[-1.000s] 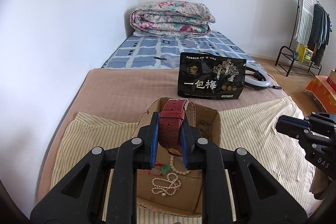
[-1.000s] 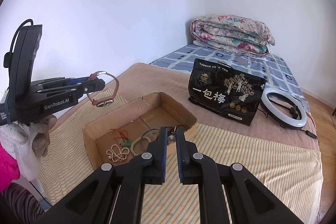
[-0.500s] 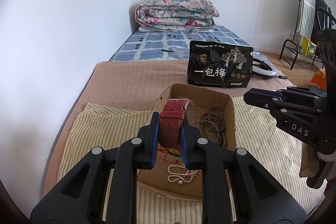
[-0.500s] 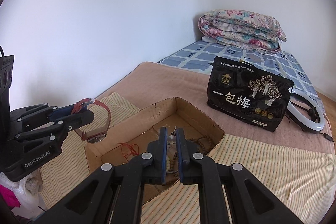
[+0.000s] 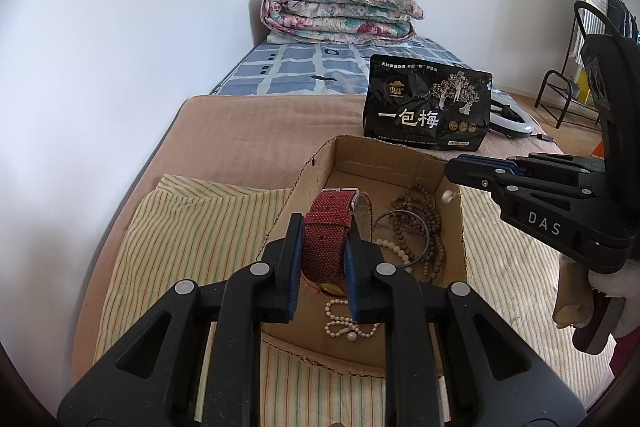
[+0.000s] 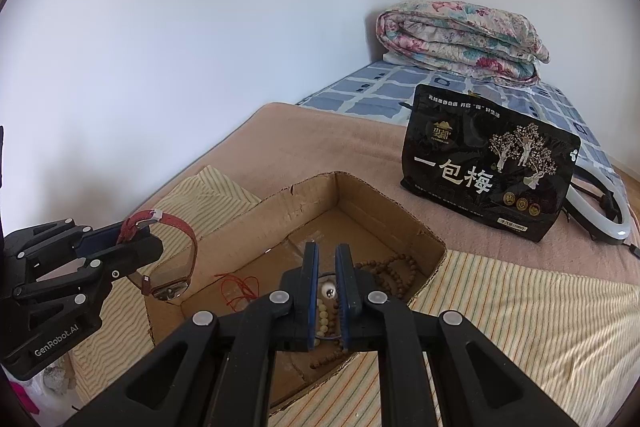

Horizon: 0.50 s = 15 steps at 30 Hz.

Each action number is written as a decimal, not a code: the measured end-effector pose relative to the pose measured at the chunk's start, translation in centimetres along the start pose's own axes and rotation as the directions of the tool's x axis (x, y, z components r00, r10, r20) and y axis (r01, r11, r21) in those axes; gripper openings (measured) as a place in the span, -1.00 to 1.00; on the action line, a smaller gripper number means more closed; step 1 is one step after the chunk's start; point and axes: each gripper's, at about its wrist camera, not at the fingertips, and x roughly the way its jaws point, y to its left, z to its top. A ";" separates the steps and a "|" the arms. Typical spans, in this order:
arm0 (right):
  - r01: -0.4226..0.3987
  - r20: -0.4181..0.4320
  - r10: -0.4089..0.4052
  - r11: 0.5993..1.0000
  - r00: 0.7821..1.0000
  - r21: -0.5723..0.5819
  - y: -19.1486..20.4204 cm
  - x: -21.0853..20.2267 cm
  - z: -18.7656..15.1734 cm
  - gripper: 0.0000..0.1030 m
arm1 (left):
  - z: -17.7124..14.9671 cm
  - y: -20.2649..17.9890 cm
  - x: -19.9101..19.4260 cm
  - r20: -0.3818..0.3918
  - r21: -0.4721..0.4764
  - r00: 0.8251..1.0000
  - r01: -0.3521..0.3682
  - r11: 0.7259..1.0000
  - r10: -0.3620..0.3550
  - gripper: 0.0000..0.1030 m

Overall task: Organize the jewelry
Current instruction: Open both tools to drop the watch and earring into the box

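My left gripper (image 5: 321, 227) is shut on a red-strap watch (image 5: 326, 239) and holds it above the near left part of an open cardboard box (image 5: 316, 171); it also shows in the right wrist view (image 6: 136, 239) with the watch (image 6: 168, 255) hanging from it. My right gripper (image 6: 327, 259) is shut on a small pearl earring (image 6: 329, 287); in the left wrist view its tip (image 5: 454, 171) holds the pearl (image 5: 447, 195) over the box's right wall. Inside lie wooden beads (image 5: 420, 215), a dark bangle (image 5: 404, 235), a pearl string (image 5: 348, 323) and red cord (image 6: 240, 287).
The box sits on a striped cloth (image 5: 192, 227) over a brown blanket (image 5: 260, 123) on a bed. A black snack bag (image 5: 426, 107) and a ring light (image 6: 600, 215) lie behind the box. A folded floral quilt (image 5: 340, 11) is by the wall. A clothes rack (image 5: 580, 27) stands at right.
Both grippers moved in over the box. The right gripper came further left, its tip with the pearl now over the box's right wall. The watch stays gripped.
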 end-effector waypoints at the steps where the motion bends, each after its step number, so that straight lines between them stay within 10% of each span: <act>1: -0.001 -0.003 0.001 1.000 1.000 -0.001 0.0 0.1 0.0 -0.87 | -0.1 0.0 0.1 -0.002 0.001 1.000 0.000 1.000 0.000 -0.67; 9: -0.002 -0.009 0.002 1.000 1.000 0.010 0.0 0.5 -0.1 -0.44 | -0.3 -0.1 0.6 -0.014 0.007 1.000 0.002 1.000 -0.002 -0.62; 12: 0.011 -0.007 -0.011 1.000 1.000 0.013 -0.1 0.5 -0.2 -0.11 | -0.3 0.0 0.4 0.005 0.005 1.000 0.001 1.000 -0.001 0.04; 15: 0.036 0.007 -0.037 0.999 0.999 0.015 -0.1 0.2 -0.1 0.31 | -0.3 0.0 0.0 0.028 0.002 1.000 -0.004 1.000 0.004 0.12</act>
